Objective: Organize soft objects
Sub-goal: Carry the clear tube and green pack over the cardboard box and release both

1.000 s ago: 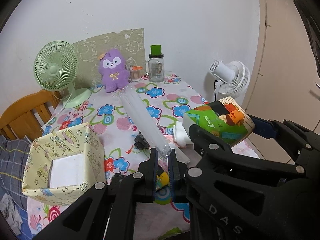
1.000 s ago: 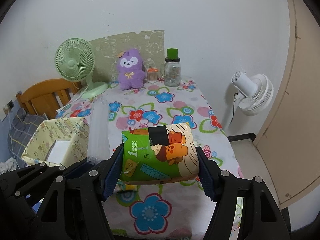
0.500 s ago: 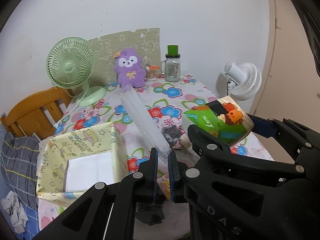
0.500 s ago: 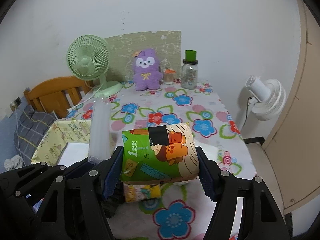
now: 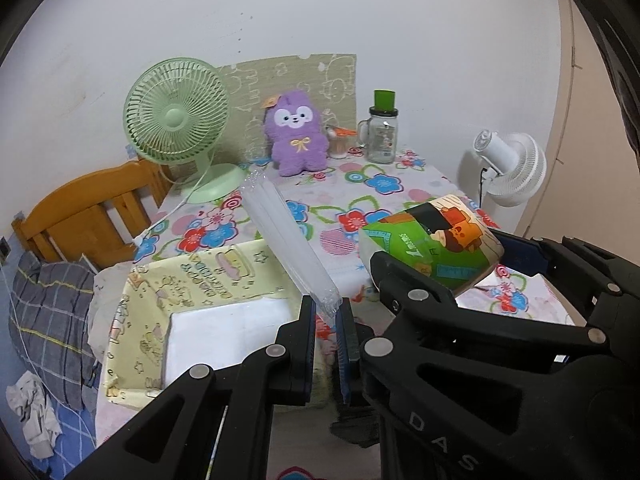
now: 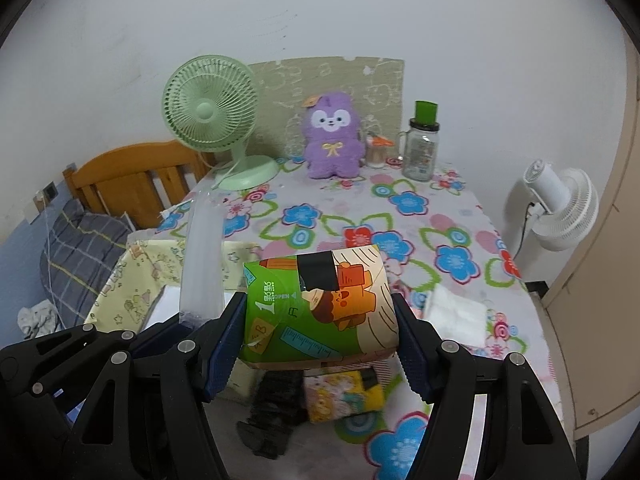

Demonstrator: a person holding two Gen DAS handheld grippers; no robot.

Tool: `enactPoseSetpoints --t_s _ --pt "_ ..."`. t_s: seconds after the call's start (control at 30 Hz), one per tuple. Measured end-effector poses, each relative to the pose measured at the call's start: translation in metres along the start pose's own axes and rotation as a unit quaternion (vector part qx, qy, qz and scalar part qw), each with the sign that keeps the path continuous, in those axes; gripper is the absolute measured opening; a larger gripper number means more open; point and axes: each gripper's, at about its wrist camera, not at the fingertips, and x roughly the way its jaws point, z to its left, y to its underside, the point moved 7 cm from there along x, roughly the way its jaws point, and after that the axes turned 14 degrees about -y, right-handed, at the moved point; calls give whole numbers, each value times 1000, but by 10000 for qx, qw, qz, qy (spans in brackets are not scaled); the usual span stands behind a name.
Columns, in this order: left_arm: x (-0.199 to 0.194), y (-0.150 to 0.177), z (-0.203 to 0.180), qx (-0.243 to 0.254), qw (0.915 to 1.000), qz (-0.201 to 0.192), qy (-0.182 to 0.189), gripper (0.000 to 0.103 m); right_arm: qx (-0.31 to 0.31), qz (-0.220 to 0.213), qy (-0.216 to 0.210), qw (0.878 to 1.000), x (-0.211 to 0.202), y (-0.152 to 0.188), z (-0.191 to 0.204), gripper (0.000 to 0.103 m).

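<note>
- Black plastic linkages fill the near edge of both views; the left gripper (image 5: 327, 334) has its jaws pinched almost together on the near end of a clear plastic sleeve of white sticks (image 5: 286, 236), which slants up and away to the far left.
- Just to its right, the right gripper (image 6: 320, 330) stands at a middling width, its blue pads pressing both sides of a green and orange tissue pack (image 6: 320, 308), held clear above the table.
- Under the held pack, a small yellow patterned packet (image 6: 344, 398) and a dark object (image 6: 272, 412) lie on the floral tablecloth (image 6: 420, 216); the dark object is too blurred to identify.
- To the near left sits a pale yellow cartoon-print box (image 5: 160, 320), open at the top, with a white sheet on its bottom; the sleeve's gripped end hangs over its right side.
- To the near right, a white folded tissue (image 6: 456, 312) lies flat on the cloth.
- At the far end, against the wall, stand a green desk fan (image 6: 210, 108), a purple plush toy (image 6: 332, 136) and a glass jar with a green cap (image 6: 422, 148), left to right.
- Beyond the table's right edge is a white fan (image 6: 556, 208); a wooden bed frame (image 6: 128, 176) shows at far left.
</note>
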Motion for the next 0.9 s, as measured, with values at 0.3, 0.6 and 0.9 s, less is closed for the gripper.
enactPoseSetpoints --t_s 0.3,0.6,0.9 --pt "21 5 31 26 9999 155 -31 8 -174 161 -97 9997 31 -5 28 72" --pt "38 10 57 -158 9992 349 -66 8 -362 347 -223 9985 57 -11 53 72" --pt "56 19 79 -329 9977 585 -128 9 -497 539 -357 9967 86 -13 75 72"
